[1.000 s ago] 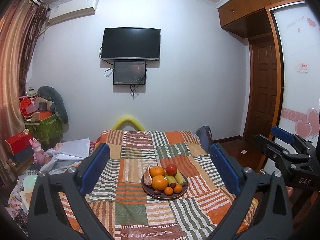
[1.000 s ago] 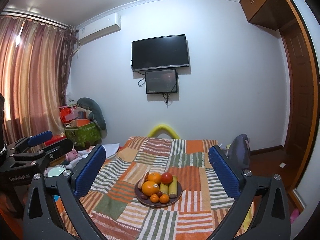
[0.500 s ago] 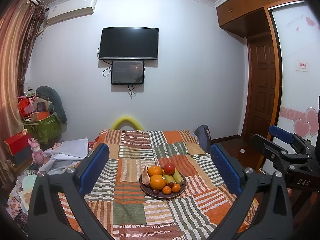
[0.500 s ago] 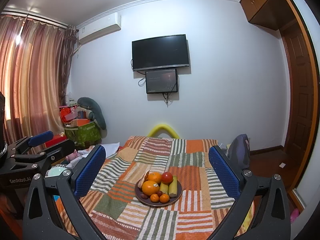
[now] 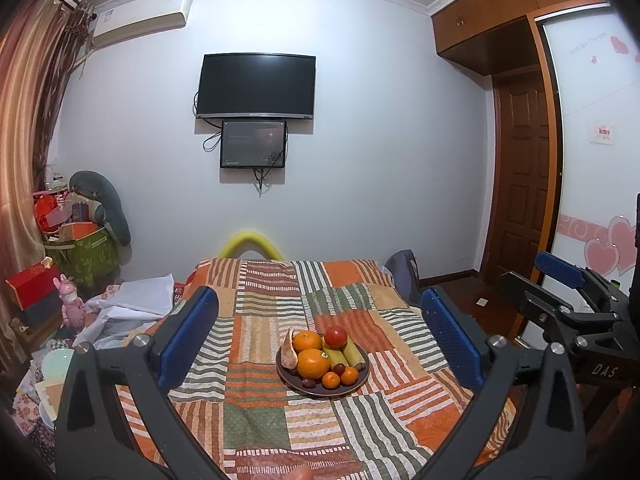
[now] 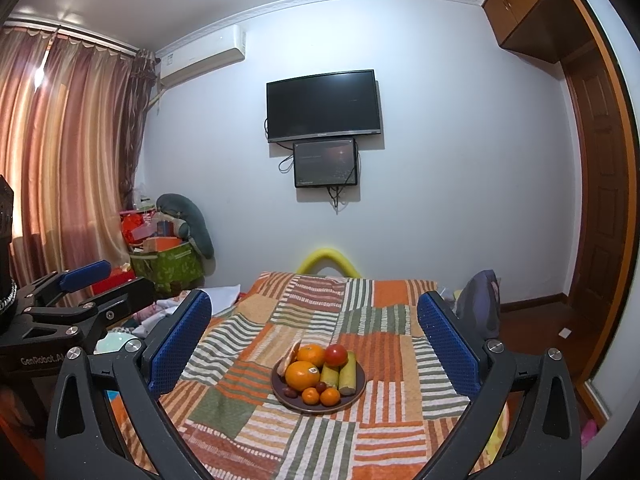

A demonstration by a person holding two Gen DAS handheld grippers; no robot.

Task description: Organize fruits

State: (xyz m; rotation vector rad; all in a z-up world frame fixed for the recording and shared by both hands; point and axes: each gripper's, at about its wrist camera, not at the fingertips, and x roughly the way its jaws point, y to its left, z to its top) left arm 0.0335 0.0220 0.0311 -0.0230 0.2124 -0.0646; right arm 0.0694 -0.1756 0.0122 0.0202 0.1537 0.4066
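A dark round plate (image 5: 320, 390) (image 6: 356, 394) sits on a patchwork-covered table (image 5: 260, 420). It holds a large orange (image 5: 313, 363) (image 6: 302, 375), a second orange (image 5: 307, 340), a red apple (image 5: 335, 336) (image 6: 336, 355), green bananas (image 5: 352, 352) (image 6: 347, 372), small tangerines (image 5: 340, 378) and a peeled pomelo wedge (image 5: 289, 354). My left gripper (image 5: 320, 332) is open and empty, held back from the plate. My right gripper (image 6: 314, 332) is open and empty too; it also shows at the right edge of the left wrist view (image 5: 568, 300).
Boxes, a green bag (image 5: 84, 256) and cloth (image 5: 132, 300) pile up left of the table. A dark bag (image 6: 480, 300) sits at the table's far right corner. A TV (image 5: 256, 86) hangs on the far wall, a wooden door (image 5: 524, 184) stands right.
The left wrist view has shifted slightly, so the plate sits a little further left in it. Both grippers stay open; the fruit has not moved.
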